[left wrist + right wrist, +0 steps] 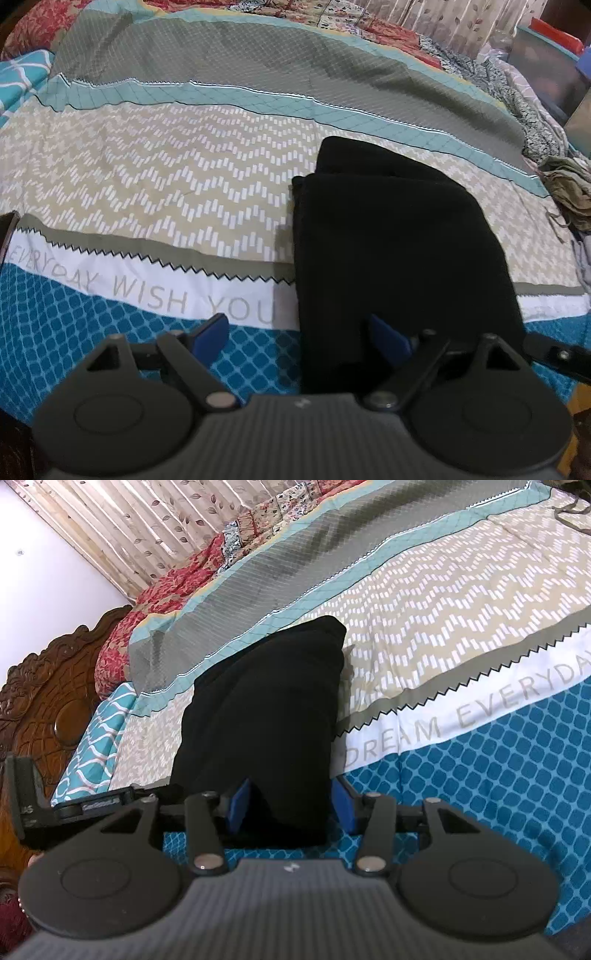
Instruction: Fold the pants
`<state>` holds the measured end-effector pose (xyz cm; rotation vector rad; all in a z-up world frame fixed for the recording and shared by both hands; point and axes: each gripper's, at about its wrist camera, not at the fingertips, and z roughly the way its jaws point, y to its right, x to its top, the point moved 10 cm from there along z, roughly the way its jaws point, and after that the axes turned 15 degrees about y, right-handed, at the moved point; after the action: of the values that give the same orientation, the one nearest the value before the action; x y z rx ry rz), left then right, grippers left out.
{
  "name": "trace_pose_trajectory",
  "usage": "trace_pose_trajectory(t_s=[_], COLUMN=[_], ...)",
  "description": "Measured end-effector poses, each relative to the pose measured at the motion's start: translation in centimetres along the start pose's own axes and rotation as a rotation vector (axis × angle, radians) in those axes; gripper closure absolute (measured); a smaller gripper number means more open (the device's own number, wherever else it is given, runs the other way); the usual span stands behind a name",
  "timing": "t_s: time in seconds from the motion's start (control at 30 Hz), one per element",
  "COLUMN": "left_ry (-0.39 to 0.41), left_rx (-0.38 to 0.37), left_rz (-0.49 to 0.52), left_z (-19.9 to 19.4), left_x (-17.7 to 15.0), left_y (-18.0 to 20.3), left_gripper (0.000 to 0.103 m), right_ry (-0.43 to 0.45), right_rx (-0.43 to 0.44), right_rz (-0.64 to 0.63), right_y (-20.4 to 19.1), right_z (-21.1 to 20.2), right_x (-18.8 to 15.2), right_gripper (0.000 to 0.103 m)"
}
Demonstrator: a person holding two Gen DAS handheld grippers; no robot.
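Blue pads of the left hand-held gripper (301,334) are spread wide, angled down; only its right pad overlaps the folded black pants (399,251). Seen from the right wrist, the right hand-held gripper (291,806) is half closed around the pants' near edge. Beyond lies the bed (480,760); a carved headboard (55,686) is shown only there.

One pair of folded black pants (399,251) lies on one patterned bedspread (155,177) bearing two visible lettered bands' worth of text across the views. Two grippers are present, the left gripper (301,334) and the right gripper (291,808), each with two blue pads. One carved wooden headboard (44,686), one leaf-print curtain (122,528), one floral quilt (166,590), and one olive garment heap (569,184) complete the count.
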<state>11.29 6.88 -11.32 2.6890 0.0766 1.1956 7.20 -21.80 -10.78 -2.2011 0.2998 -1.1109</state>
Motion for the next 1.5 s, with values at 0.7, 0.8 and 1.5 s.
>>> trace_pose_trajectory(t_s=[0.7, 0.8, 1.5], left_ry=[-0.067, -0.067, -0.023], left_rx=[0.009, 0.005, -0.131], left_rz=[-0.018, -0.018, -0.031], left_z=[2.1, 2.2, 0.5], left_x=[-1.9, -1.9, -0.1], left_y=[-1.2, -1.3, -1.4], left_gripper=[0.006, 0.005, 0.003], right_ry=[-0.112, -0.089, 0.013], right_rx=[-0.037, -0.022, -0.039], right_rz=[-0.057, -0.051, 0.229], right_y=[0.9, 1.0, 4.5], right_z=[1.2, 0.1, -0.8], right_x=[-2.4, -1.7, 2.4], right_gripper=[0.051, 0.044, 0.033])
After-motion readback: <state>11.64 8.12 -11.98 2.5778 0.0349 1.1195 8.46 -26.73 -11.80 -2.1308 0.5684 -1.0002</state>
